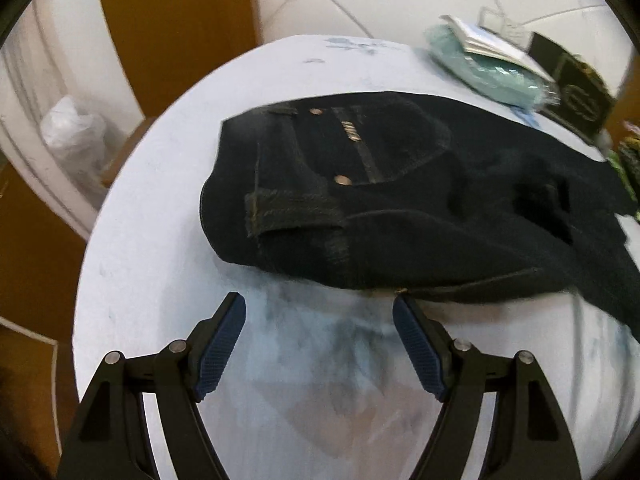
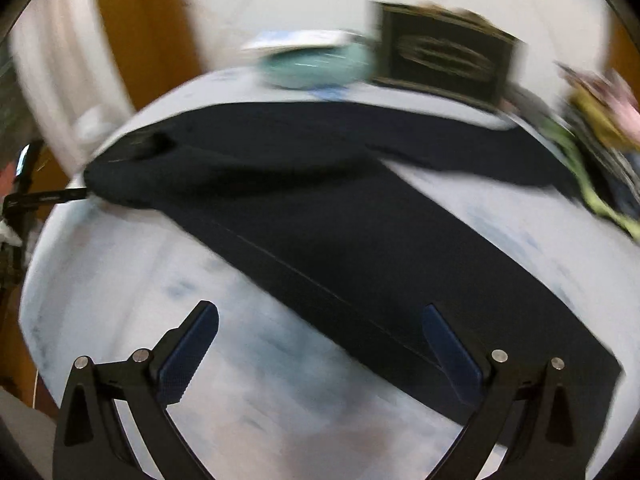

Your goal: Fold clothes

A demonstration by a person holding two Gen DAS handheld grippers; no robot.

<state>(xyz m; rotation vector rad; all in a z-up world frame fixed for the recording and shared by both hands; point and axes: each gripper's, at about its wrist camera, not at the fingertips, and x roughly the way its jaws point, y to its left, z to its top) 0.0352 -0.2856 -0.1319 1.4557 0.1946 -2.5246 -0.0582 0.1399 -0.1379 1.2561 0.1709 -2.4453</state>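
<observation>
Dark navy jeans (image 1: 400, 196) lie on a round white table (image 1: 152, 248). Their waistband, rivets and back pocket face the left wrist view. My left gripper (image 1: 319, 304) is open and empty, just short of the near edge of the waist end, with its right fingertip close to the cloth. In the blurred right wrist view the jeans (image 2: 320, 232) stretch across the table (image 2: 120, 280), one leg running toward the lower right. My right gripper (image 2: 320, 312) is open and empty above that leg's seam edge, its right finger (image 2: 448, 344) over the cloth.
At the table's far side lie a teal packet with papers (image 1: 488, 64) and a black box with gold print (image 1: 572, 92). Coloured clothes (image 2: 600, 128) are piled at the right edge. Brown wooden panels (image 1: 168, 20) and a white tiled floor surround the table.
</observation>
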